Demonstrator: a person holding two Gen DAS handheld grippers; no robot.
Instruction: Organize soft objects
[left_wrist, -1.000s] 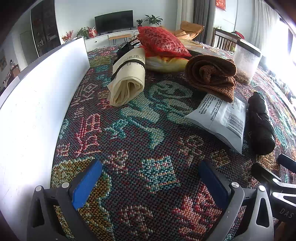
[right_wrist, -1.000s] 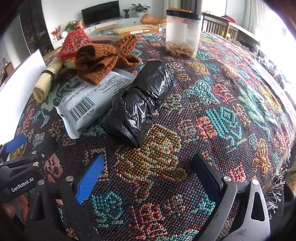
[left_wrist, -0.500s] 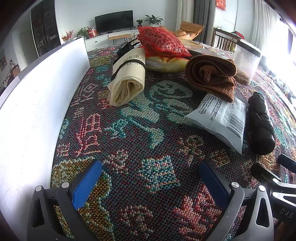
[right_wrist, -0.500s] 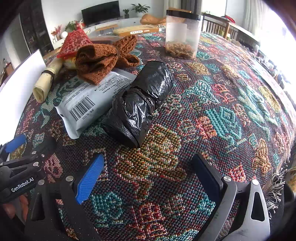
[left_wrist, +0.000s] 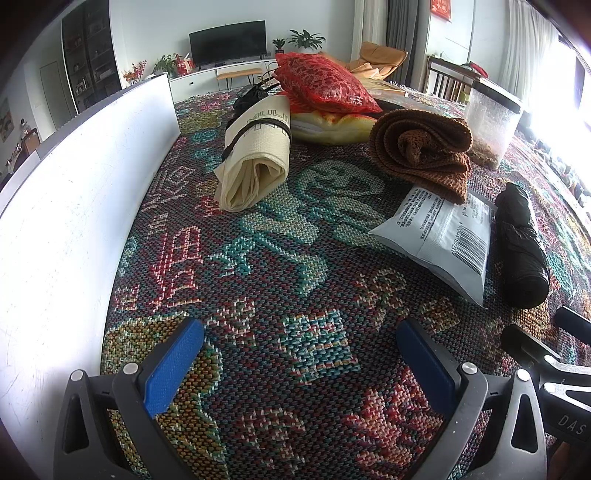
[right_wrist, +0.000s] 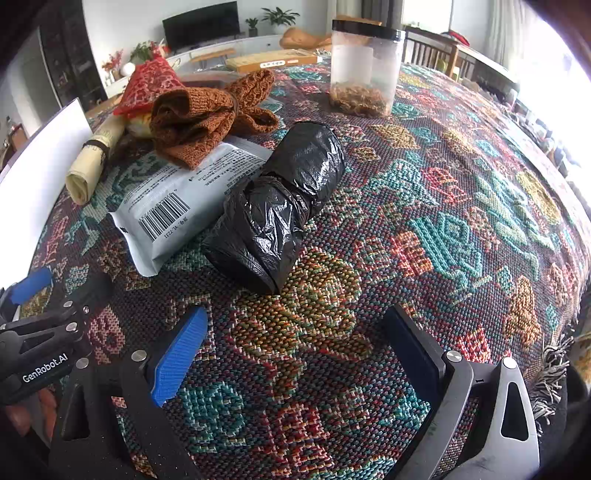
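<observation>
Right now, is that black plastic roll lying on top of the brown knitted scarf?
No, the black plastic roll lies on the woven cloth beside the grey packet, while the brown knitted scarf sits farther back.

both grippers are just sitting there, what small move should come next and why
Probably ease the right gripper forward toward the black bag roll. It is open and empty, and the roll lies straight ahead, nearest, with nothing on top of it.
</observation>
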